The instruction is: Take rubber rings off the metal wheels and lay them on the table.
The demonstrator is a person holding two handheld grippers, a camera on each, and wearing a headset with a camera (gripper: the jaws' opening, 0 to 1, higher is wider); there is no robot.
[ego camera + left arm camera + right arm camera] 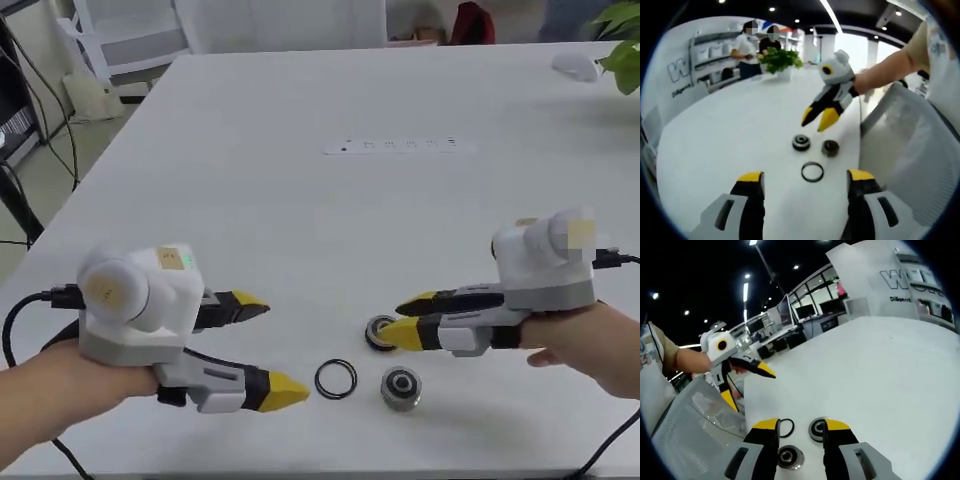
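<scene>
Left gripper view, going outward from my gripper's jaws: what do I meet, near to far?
Rubber ring → left metal wheel and right metal wheel, about level with each other → right gripper → potted plant at the far end.

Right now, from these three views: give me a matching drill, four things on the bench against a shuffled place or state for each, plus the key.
Things:
1. rubber ring
2. left tongs
3. right tongs
4. power strip

Place or state:
A. open, tips beside a metal wheel
B. far across the table
C. lying flat and loose, near the front edge
D. spread wide, holding nothing

Pairs: 1-C, 2-D, 3-A, 4-B
</scene>
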